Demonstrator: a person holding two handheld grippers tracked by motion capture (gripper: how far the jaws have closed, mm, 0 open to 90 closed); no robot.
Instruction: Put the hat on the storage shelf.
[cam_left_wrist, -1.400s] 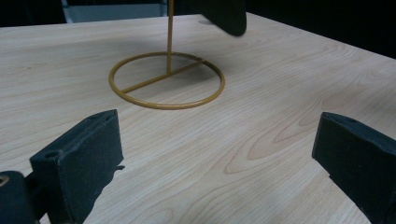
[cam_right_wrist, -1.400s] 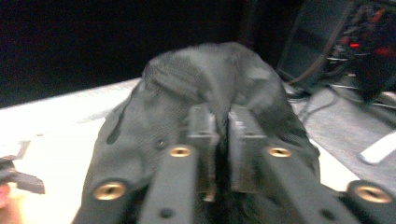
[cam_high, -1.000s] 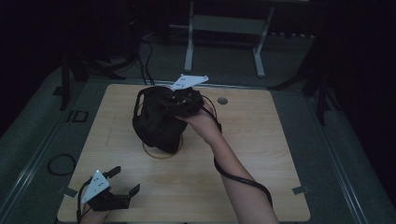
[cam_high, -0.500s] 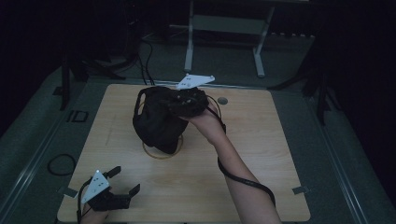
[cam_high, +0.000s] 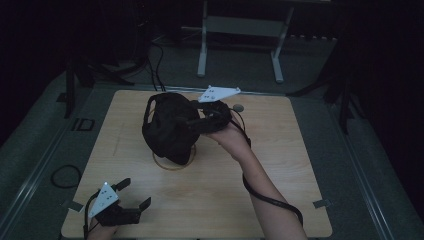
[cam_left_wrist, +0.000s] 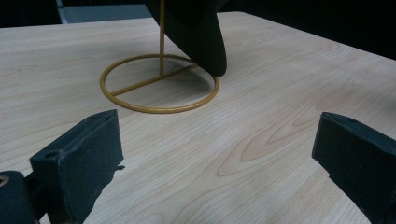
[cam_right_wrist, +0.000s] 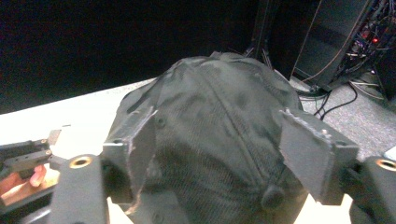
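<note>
On the pale wooden table (cam_high: 280, 200), dim dark room around.

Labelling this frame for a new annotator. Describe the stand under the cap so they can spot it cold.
Start at the light wooden table and go to its middle, under the black cap at the right gripper. There stands the gold wire stand: a flat ring on the tabletop with a crossbar and a thin upright rod rising into the cap. It is the one gold, wire-thin thing among black ones.

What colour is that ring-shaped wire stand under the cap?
The wire stand is golden yellow, clearest in the left gripper view; the cap is black.
</note>
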